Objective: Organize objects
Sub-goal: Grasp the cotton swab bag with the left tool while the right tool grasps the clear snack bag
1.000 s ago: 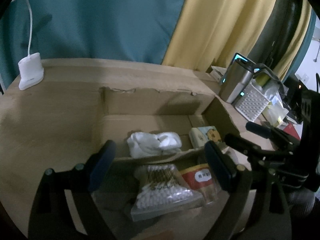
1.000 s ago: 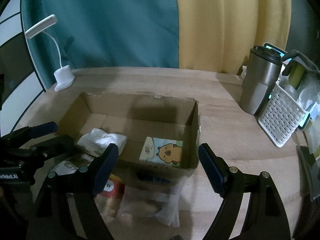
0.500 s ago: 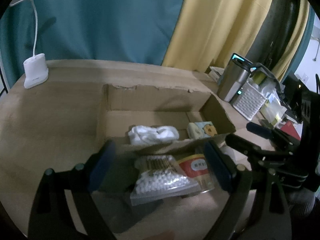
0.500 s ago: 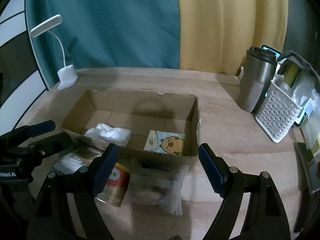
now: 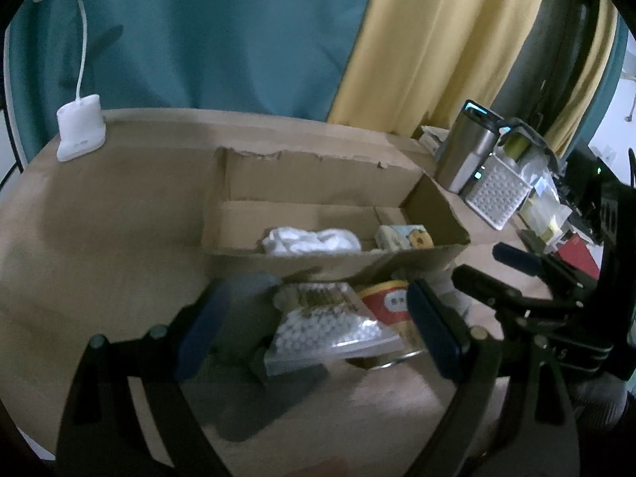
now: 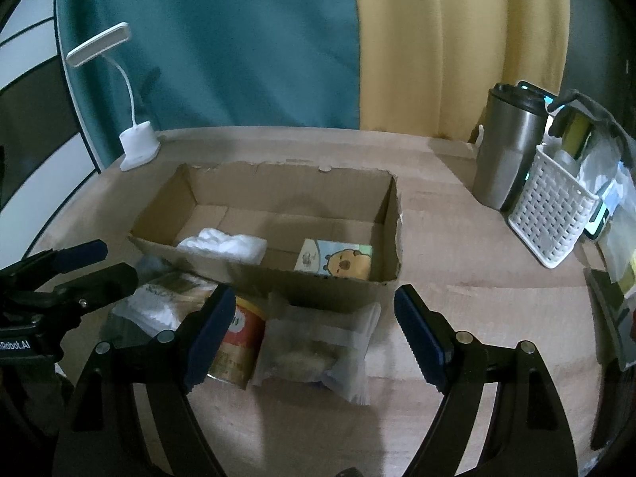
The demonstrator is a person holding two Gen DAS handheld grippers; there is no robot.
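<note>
An open cardboard box [image 6: 391, 214] sits on the wooden table and holds a white crumpled cloth [image 6: 222, 245] and a tissue pack with a cartoon animal [image 6: 336, 264]. The box also shows in the left wrist view [image 5: 433, 206], with the cloth [image 5: 312, 240] and the tissue pack [image 5: 403, 237]. In front of the box lie a bag of cotton swabs [image 5: 328, 326], a red can [image 6: 238, 342] and a clear wrapped snack [image 6: 318, 348]. My left gripper [image 5: 314, 330] is open around the swab bag. My right gripper [image 6: 314, 332] is open above the snack and the can.
A white desk lamp [image 6: 137, 147] stands at the back left. A steel tumbler [image 6: 507, 151] and a white perforated basket [image 6: 550, 218] with items stand at the right. Teal and yellow curtains hang behind the table.
Both grippers have pulled back from the box, so the box looks farther away and the swab bag, can and snack show more fully. Both stay open.
</note>
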